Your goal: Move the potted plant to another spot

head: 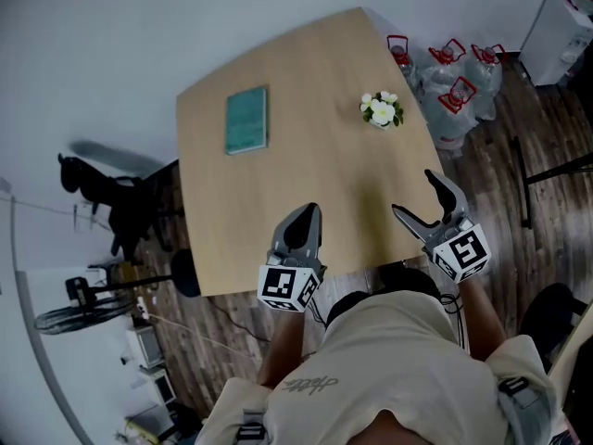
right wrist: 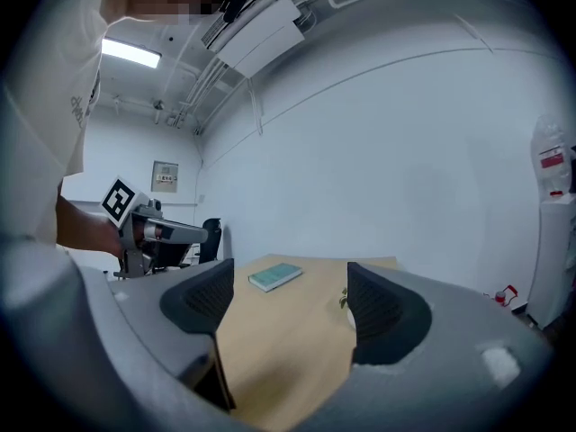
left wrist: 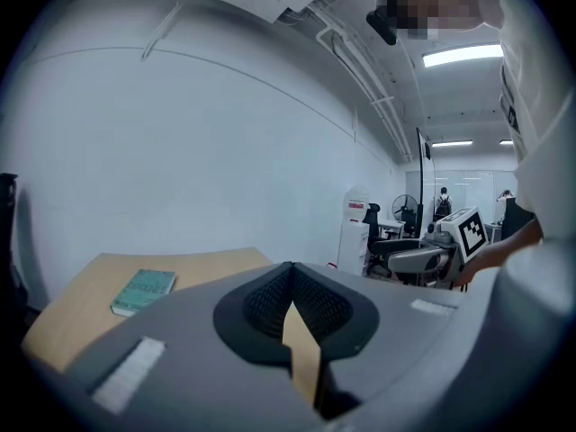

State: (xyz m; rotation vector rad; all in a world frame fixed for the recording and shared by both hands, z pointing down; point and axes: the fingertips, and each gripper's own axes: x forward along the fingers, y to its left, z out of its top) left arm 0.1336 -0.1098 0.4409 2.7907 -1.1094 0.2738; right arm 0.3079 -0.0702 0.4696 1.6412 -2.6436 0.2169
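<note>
While both are held over the near edge of the desk [head: 315, 179], the left tool [head: 306, 213] is clenched on nothing, its jaws pressed together, and the right tool [head: 414, 193] is released, its jaws wide apart with only bare desk between them. Well apart from the right tool, at about its 11 o'clock, the potted plant [head: 381, 110] with white flowers stands upright on the desk. At the left tool's 11 o'clock a teal book [head: 246, 120] lies flat. Off the desk's 2 o'clock corner, water jugs [head: 454, 91] with red handles sit on the floor.
</note>
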